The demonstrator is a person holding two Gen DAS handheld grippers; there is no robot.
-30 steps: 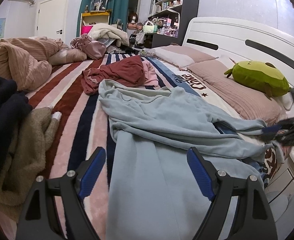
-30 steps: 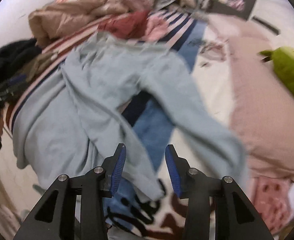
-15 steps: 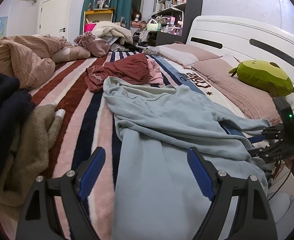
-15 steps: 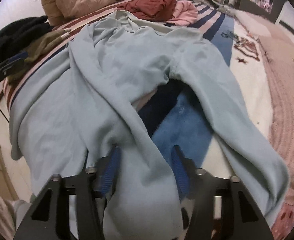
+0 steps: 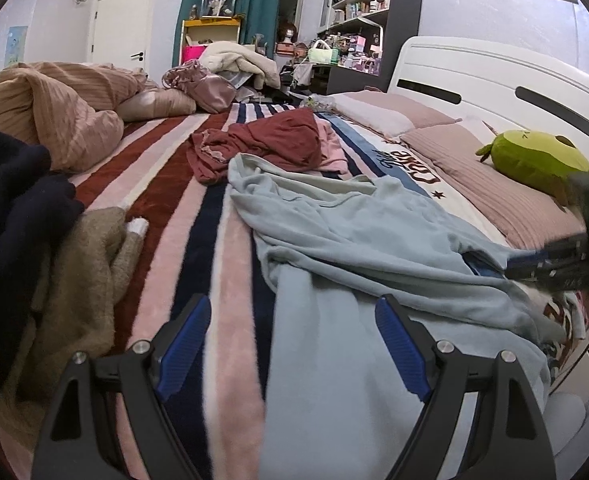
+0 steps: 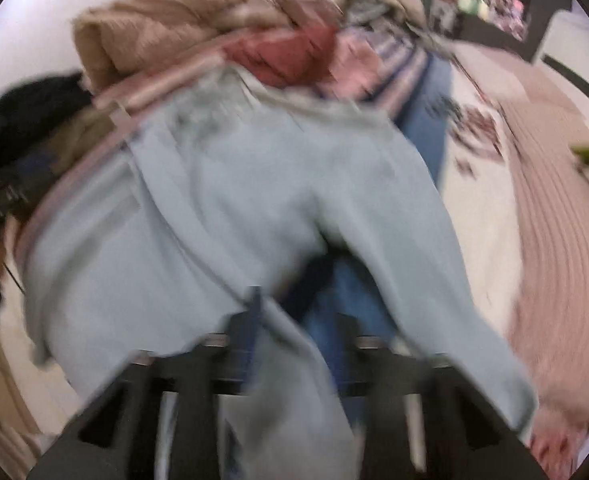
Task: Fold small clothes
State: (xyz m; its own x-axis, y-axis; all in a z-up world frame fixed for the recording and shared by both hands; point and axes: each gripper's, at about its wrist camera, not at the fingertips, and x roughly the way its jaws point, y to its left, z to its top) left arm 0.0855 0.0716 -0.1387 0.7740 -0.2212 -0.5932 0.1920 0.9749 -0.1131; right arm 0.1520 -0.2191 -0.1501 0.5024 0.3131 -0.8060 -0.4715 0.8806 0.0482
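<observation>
A light blue long-sleeved top [image 5: 358, 248] lies crumpled on the striped bed; it also shows in the right wrist view [image 6: 254, 208]. My left gripper [image 5: 290, 344] is open and empty, low over the near hem of the top. My right gripper [image 6: 294, 344] has a fold of the top's lower edge between its fingers; the view is blurred by motion. In the left wrist view the right gripper [image 5: 550, 264] sits at the top's right edge.
A dark red garment [image 5: 270, 144] and a pink one lie beyond the blue top. A brown garment [image 5: 82, 276] and a black one [image 5: 10, 216] lie at the left. A tan blanket [image 5: 58, 116], pillows [image 5: 490, 176] and a green plush toy [image 5: 534, 164] are on the bed.
My right gripper has come down onto the blue top's edge and its fingers have narrowed around the cloth. The left gripper has shifted slightly and stays open.
</observation>
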